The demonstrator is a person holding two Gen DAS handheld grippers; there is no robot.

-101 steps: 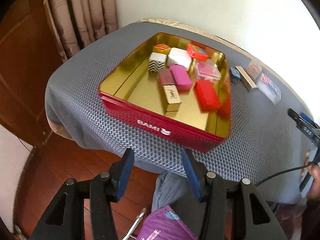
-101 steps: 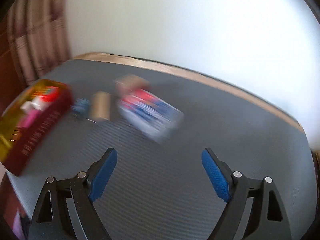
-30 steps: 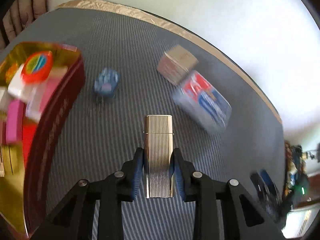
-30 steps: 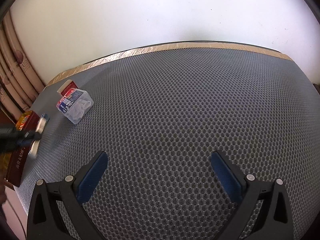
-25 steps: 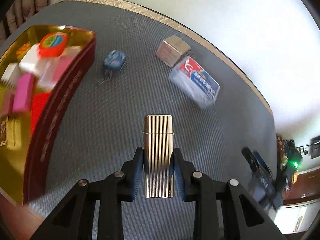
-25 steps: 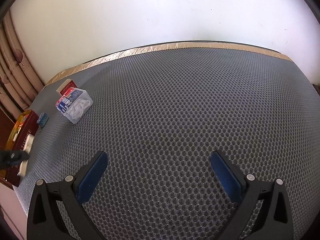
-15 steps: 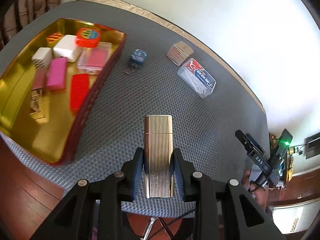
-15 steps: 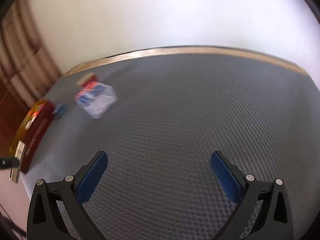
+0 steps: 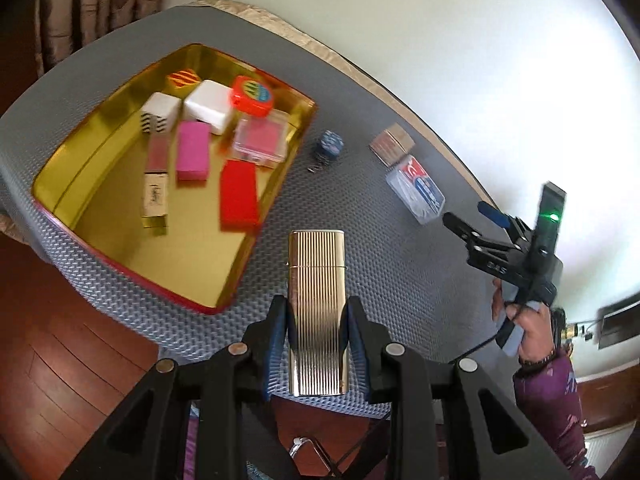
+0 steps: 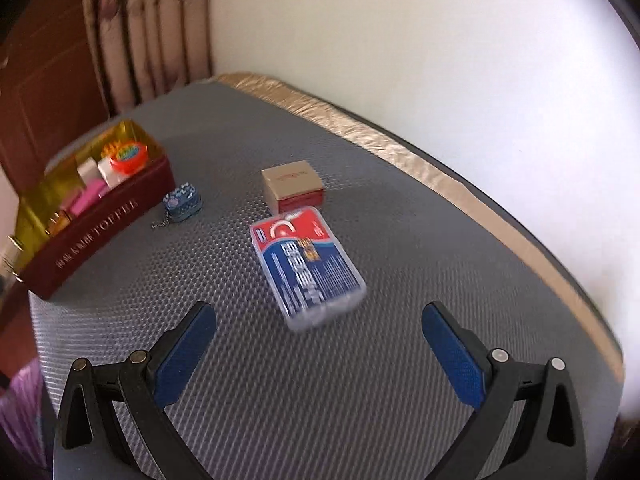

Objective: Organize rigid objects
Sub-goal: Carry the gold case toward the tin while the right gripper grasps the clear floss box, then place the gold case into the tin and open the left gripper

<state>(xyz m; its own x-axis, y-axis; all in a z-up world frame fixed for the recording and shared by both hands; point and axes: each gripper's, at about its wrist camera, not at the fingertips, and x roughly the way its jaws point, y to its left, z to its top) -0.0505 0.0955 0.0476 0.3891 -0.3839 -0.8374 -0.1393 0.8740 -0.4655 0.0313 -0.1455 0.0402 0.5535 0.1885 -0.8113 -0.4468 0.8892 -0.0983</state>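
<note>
While the left gripper (image 9: 316, 320) is clamped on the ribbed gold lighter (image 9: 317, 312), with both pads pressed against its long sides, the right gripper (image 10: 320, 352) hangs over the mat with its jaws wide apart and nothing between them. The lighter stands lengthwise along the fingers, cap end pointing away from the wrist.

The relation that matters: the gold-lined tin (image 9: 68, 208) sits ahead and to the left of the held lighter, its near right corner just past the cap. So the drop probably only needs a short swing left and forward, and the lighter's long axis roughly lines up with the red box (image 9: 239, 194) and the pink box (image 9: 193, 156) already lying in there. The left hand is clearly the nearer one to the tin.

On the right side, the clear box with the blue and red label (image 10: 308, 268) lies just ahead of the open jaws, long axis running away and slightly left, with the small tan box (image 10: 292, 186) right behind it and the blue keychain charm (image 10: 182, 200) beside the tin wall.

Compared with a second ago, the left view has pulled up and back, so the whole tin now shows instead of just its edge. The right gripper has swung from bare mat to facing the clear box.
</note>
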